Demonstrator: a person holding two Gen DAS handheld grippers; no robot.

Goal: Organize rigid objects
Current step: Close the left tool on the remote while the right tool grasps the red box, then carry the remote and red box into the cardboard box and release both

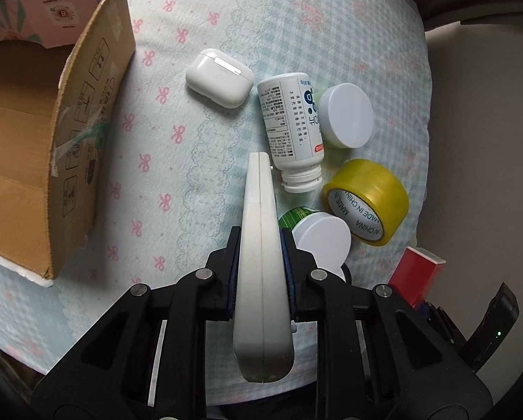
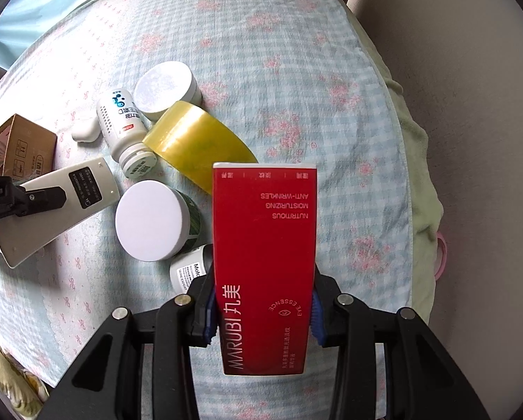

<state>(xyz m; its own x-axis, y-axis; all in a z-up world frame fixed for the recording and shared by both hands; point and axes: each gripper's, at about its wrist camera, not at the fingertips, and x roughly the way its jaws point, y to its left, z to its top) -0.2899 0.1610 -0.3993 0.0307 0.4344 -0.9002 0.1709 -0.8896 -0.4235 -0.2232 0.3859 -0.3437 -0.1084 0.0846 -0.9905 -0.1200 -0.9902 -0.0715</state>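
The left gripper (image 1: 260, 273) clamps a white remote (image 1: 261, 266) edge-on between its blue pads, jaws closed tight on its sides; the remote juts forward above the bed (image 1: 198, 161), its tip over the cloth just beside the neck of the pill bottle (image 1: 291, 122). The right gripper (image 2: 263, 315) grips a red box (image 2: 265, 262) printed MARUBI, jaws closed on its long edges, the box held flat above the checked bedspread (image 2: 296, 70).

On the bed the remaining things lie clustered. The pill bottle lies on its side, cap end toward the left gripper. Just beside it sits a white-lidded jar (image 1: 345, 115), touching or nearly touching the bottle's side. A roll of yellow tape (image 1: 366, 199) lies near the bottle's cap, tipped so its core shows. A second jar (image 1: 317, 241) with a white lid and green striped wall sits between the tape and the remote. A white earbud case (image 1: 219, 77) lies apart, on the far left of the bottle. In the right wrist view a small dark bottle (image 2: 191, 269) with a white label shows partly behind the red box.

An open carton (image 1: 51, 133) stands at the left of the bed, well apart from the cluster; little of its inside shows.
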